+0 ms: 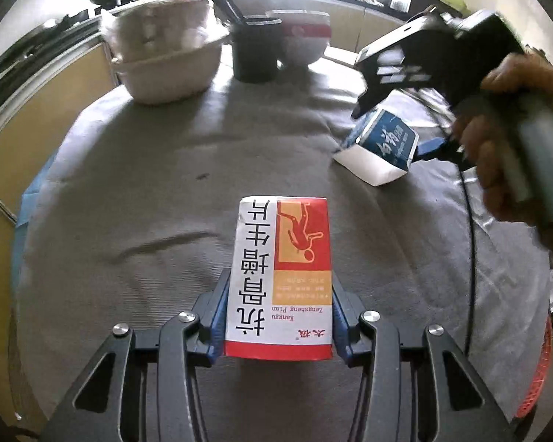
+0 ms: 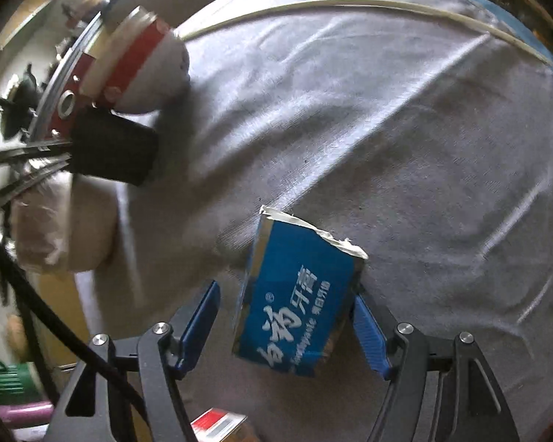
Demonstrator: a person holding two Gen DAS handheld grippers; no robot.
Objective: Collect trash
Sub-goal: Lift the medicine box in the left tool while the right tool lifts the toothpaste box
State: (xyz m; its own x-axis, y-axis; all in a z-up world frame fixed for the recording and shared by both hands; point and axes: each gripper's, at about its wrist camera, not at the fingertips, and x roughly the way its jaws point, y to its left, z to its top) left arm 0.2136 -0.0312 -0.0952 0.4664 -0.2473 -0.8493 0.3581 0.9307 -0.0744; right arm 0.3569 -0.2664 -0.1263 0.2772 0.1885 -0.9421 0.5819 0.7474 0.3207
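Left claw (image 1: 279,316) clamps red-white box (image 1: 282,276); right claw (image 2: 287,326) seemingly loose around blue box (image 2: 298,305).

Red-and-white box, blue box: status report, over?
Left gripper shut on red-and-white box. Right gripper open around blue box. Bowl and black cup well clear.

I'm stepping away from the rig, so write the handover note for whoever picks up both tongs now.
Left tongs: shut on the red-and-white cardboard medicine box, held over the grey cloth-covered table.
Right tongs: open; the torn blue toothpaste carton sits between the pads, touching at most one, not clamped.
Also on the table: white foam takeaway container, black cup of chopsticks, red-banded white bowl.
Done: medicine box gripped.
Left: close on the carton, bin both. No bin is clearly in view.
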